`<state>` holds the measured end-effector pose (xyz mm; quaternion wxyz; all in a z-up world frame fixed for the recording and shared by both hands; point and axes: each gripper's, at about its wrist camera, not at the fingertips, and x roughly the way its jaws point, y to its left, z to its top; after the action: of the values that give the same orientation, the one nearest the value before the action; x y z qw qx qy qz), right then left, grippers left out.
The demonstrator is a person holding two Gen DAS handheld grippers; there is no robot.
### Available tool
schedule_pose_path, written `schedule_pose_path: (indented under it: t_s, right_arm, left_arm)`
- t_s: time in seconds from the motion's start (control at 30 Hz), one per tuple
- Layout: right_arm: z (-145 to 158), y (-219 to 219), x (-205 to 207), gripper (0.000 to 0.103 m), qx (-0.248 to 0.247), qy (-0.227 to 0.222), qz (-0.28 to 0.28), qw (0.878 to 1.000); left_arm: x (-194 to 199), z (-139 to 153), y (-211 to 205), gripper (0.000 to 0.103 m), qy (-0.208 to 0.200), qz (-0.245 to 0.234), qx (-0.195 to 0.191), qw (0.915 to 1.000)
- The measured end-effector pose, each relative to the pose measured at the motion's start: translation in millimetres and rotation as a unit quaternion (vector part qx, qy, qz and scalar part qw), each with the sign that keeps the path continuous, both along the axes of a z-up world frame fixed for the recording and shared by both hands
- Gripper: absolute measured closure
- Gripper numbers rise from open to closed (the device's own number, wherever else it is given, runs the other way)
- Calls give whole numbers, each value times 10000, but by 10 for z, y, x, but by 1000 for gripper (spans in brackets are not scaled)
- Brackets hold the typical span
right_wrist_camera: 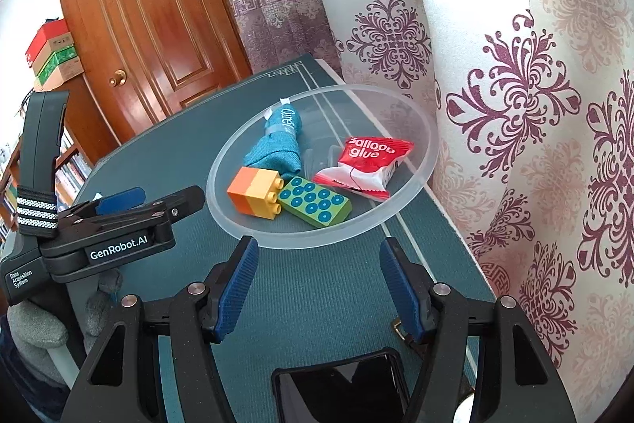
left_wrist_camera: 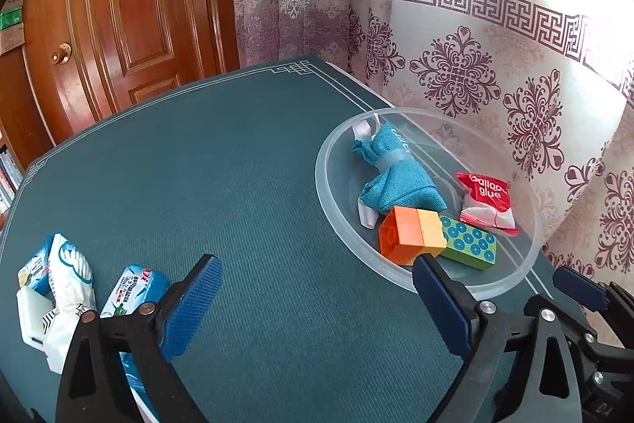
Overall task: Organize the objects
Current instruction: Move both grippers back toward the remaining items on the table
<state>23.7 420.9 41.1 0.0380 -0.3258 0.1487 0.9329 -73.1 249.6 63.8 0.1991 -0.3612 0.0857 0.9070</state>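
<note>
A clear plastic bowl (left_wrist_camera: 323,161) (right_wrist_camera: 277,238) sits on the dark green table mat (left_wrist_camera: 237,185) beside the curtain. Inside it lie a teal cloth pouch (left_wrist_camera: 396,177) (right_wrist_camera: 281,145), a red balloon-glue packet (left_wrist_camera: 487,201) (right_wrist_camera: 364,161), an orange-and-yellow brick (left_wrist_camera: 412,236) (right_wrist_camera: 255,193) and a green brick with blue dots (left_wrist_camera: 469,242) (right_wrist_camera: 317,203). My left gripper (left_wrist_camera: 317,268) hangs wide open just left of the bowl's near rim, nothing between its pads. My right gripper (right_wrist_camera: 319,248) stands open in front of the bowl, also with nothing in it.
Two white-and-blue snack packets (left_wrist_camera: 67,272) (left_wrist_camera: 136,288) and a small white box (left_wrist_camera: 31,320) lie at the mat's near left. A black phone-like slab (right_wrist_camera: 340,383) lies below the right gripper. A patterned curtain (right_wrist_camera: 515,145) borders the table's right edge; a wooden door (left_wrist_camera: 130,6) stands behind.
</note>
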Motion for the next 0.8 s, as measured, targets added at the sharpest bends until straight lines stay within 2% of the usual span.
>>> schedule_pose_path:
  t_s: [0.8]
  right_arm:
    - [-15, -613, 87, 38, 123, -99, 588, 9981]
  left_arm:
    - [368, 164, -547, 1, 333, 385, -67, 9987]
